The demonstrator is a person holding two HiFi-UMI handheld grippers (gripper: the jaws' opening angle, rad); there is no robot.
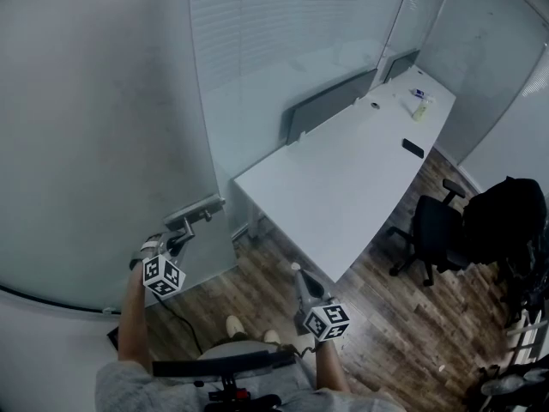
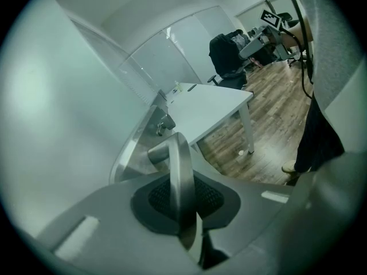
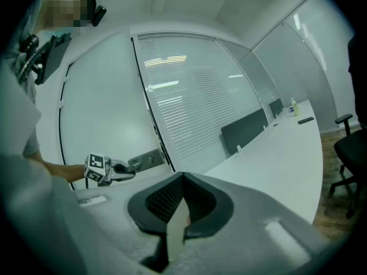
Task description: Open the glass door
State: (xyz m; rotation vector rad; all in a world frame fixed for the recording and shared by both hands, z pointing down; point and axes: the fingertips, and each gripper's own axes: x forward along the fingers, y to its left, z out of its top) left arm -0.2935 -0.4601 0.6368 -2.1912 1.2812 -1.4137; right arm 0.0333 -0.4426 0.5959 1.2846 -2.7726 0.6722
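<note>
L gripper jaws clamped on lever handle at glass door edge. R gripper jaws closed, empty. White bench just past the door, office chair beyond; wood floor.

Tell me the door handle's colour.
Silver-grey metal; the door handle shows best in the left gripper view.
</note>
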